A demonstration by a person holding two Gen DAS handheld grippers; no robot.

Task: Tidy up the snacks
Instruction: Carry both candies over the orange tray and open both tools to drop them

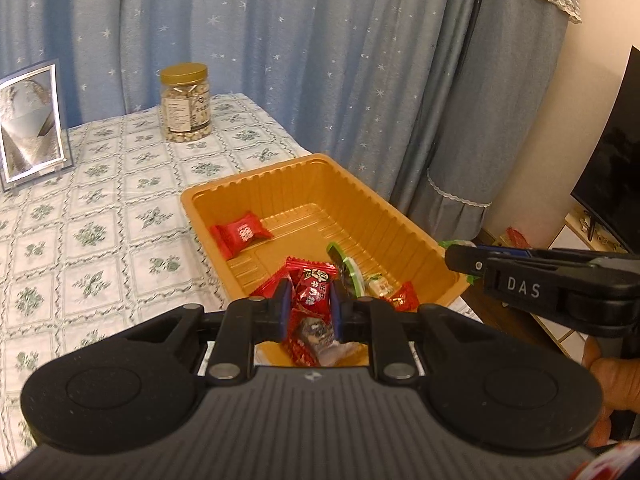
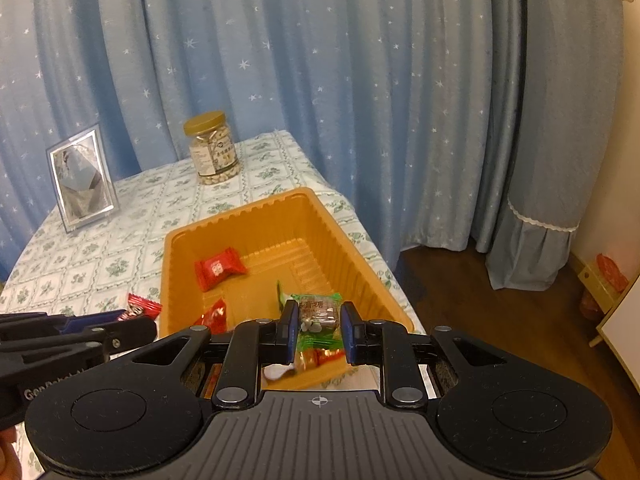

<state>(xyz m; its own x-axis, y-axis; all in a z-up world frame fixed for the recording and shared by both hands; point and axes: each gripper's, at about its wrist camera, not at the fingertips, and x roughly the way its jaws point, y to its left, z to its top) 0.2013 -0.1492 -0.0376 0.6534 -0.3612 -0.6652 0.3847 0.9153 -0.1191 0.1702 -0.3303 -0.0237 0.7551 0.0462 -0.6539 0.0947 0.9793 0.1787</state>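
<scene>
**Two wrapped snacks over the tray: release them low and clear of each other**

Blue star-print curtains back a table under a floral-check cloth (image 1: 100,216). Work outward from your own hands.

Nearest, your left gripper (image 1: 308,304) is clamped on a red foil-wrapped snack with white lettering (image 1: 310,294); the wrapper bulges between the blue pads. Your right gripper (image 2: 318,326) is likewise closed on a green plastic-wrapped snack with a brown block inside (image 2: 318,312). Both are held above the near end of the orange ribbed plastic tray (image 1: 256,180).

Seen from the left wrist, the right gripper comes in at about three o'clock, over the tray's right rim. From the right wrist, the left one sits at about nine o'clock, its tip seemingly level with the tray's left wall. I judge neither snack to be released yet.

To do this step well:
- Carry each tip fully inside the rim before you let go; the left one looks closest to the edge.
- Lower first, since light wrappers can flutter or cling to a pad.
- Open one hand at a time so the tools do not cross.
- Aim for bare floor towards twelve o'clock; the near end already holds several sweets.

Farther in, a red pillow-shaped candy packet (image 1: 240,234) lies on the tray floor at about eleven o'clock. Beyond stand a clear nut jar with a gold lid (image 1: 186,104) and a silver picture frame (image 1: 32,124), both well apart from the work.
</scene>
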